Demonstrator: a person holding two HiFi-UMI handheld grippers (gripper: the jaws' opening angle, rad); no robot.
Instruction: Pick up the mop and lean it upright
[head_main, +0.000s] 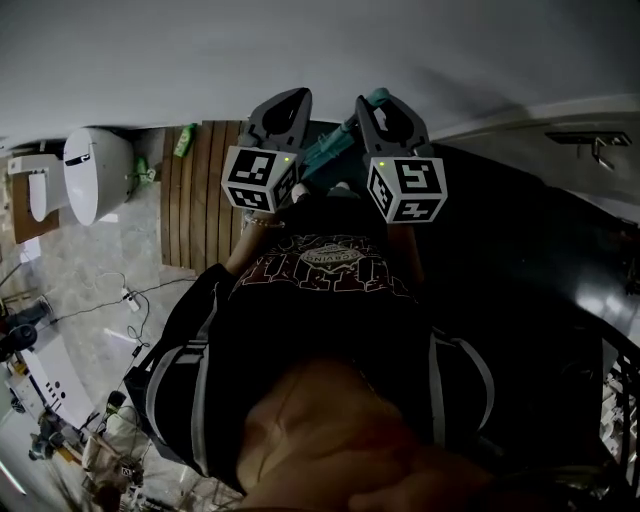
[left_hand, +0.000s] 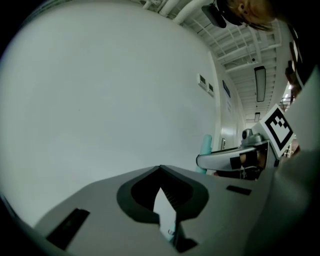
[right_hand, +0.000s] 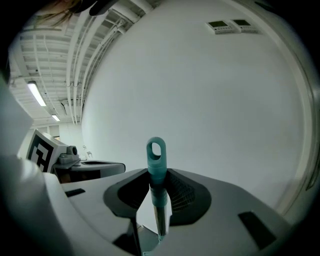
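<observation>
The mop handle (right_hand: 156, 170) is a thin pole with a teal grip and a loop at its top. In the right gripper view it stands upright between the jaws of my right gripper (right_hand: 158, 176), close in front of a white wall. A sliver of wall shows beside the pole, so the jaws stand open around it. In the head view the teal handle (head_main: 328, 150) runs between my left gripper (head_main: 295, 95) and my right gripper (head_main: 376, 100). My left gripper (left_hand: 160, 170) stands a little open with nothing between its pads. The mop's head is hidden.
The white wall (head_main: 320, 50) is right in front of both grippers. A white toilet (head_main: 95, 175) stands at the left, beside a wooden slat mat (head_main: 205, 200) with a green bottle (head_main: 185, 140). Cables and a power strip (head_main: 130, 298) lie on the floor at the left.
</observation>
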